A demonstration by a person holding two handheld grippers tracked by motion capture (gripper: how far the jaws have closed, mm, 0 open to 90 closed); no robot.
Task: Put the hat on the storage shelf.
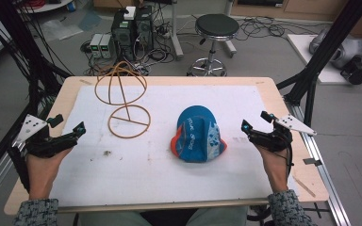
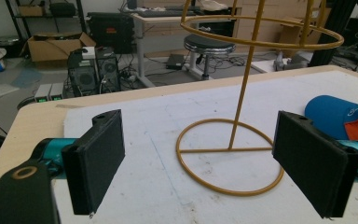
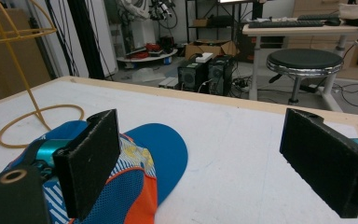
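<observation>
Start position: left gripper (image 1: pixel 78 128) and right gripper (image 1: pixel 246 126) both wide open, empty; cap (image 1: pixel 197 133) between, untouched, wire stand (image 1: pixel 124 96) far-left. Next, likely: right closes in on cap

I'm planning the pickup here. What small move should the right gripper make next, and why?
Probably slide the right gripper left toward the cap: its jaws stand open and empty, and the cap lies flat beside it, apart from the wire stand.
</observation>
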